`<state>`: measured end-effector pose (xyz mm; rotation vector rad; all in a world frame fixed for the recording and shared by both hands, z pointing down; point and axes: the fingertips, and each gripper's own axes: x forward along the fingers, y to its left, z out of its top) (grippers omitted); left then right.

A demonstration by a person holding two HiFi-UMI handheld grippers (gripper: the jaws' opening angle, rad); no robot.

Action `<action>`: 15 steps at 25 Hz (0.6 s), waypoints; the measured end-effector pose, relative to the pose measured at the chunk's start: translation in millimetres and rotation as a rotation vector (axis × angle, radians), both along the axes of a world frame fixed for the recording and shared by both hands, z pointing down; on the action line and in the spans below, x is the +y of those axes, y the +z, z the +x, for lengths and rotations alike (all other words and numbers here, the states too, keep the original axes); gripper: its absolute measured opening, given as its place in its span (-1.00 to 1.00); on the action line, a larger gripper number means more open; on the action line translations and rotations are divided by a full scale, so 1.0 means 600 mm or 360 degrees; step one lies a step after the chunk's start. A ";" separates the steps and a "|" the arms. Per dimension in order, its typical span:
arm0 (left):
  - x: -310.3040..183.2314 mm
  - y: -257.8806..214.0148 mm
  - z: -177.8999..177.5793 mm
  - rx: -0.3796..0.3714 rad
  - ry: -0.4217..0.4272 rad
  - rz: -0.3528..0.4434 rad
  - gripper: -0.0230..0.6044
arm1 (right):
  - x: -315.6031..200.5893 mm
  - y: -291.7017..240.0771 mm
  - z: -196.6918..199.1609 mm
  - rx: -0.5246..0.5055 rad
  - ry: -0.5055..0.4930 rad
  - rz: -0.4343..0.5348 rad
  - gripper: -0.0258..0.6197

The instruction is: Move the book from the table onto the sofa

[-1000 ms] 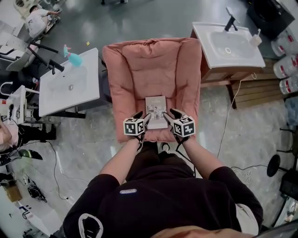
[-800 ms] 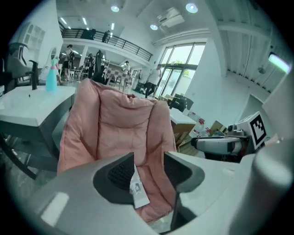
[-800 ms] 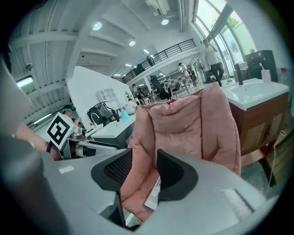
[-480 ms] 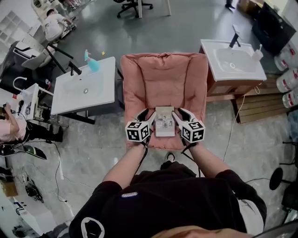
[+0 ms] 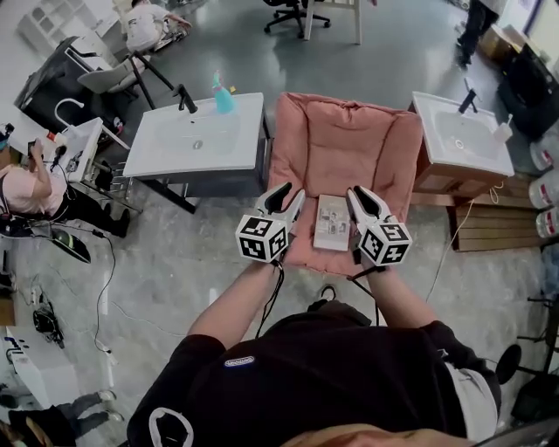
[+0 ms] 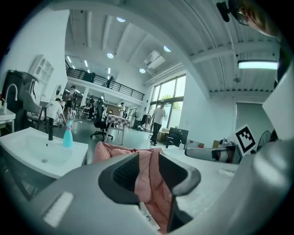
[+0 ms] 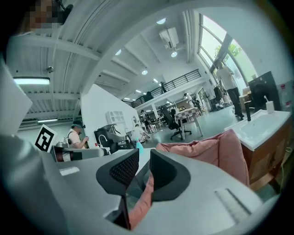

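So: book flat on pink sofa seat, left gripper and right gripper flanking, jaws apart, empty

An open, high-ceilinged lab hall: free-standing washbasins beside a pink sofa, office chairs, a mezzanine gallery

The surface, a pink cushioned sofa seat standing on the grey floor, carries one pale book lying flat near its front edge.
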<state>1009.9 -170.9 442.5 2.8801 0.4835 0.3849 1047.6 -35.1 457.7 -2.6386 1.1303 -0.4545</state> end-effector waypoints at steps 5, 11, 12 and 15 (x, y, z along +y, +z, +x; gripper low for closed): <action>-0.053 -0.081 -0.104 0.0149 -0.0049 0.0073 -0.67 | -0.041 -0.098 -0.088 0.0147 -0.0034 0.0064 -0.69; -0.110 -0.199 -0.233 0.0367 -0.0115 0.0163 -0.92 | -0.077 -0.213 -0.196 0.0360 -0.0101 0.0116 -0.83; -0.113 -0.219 -0.254 0.0399 -0.0114 0.0179 -0.92 | -0.081 -0.229 -0.214 0.0389 -0.0119 0.0121 -0.83; -0.118 -0.266 -0.313 0.0462 -0.0114 0.0210 -0.92 | -0.094 -0.269 -0.267 0.0463 -0.0189 0.0138 -0.83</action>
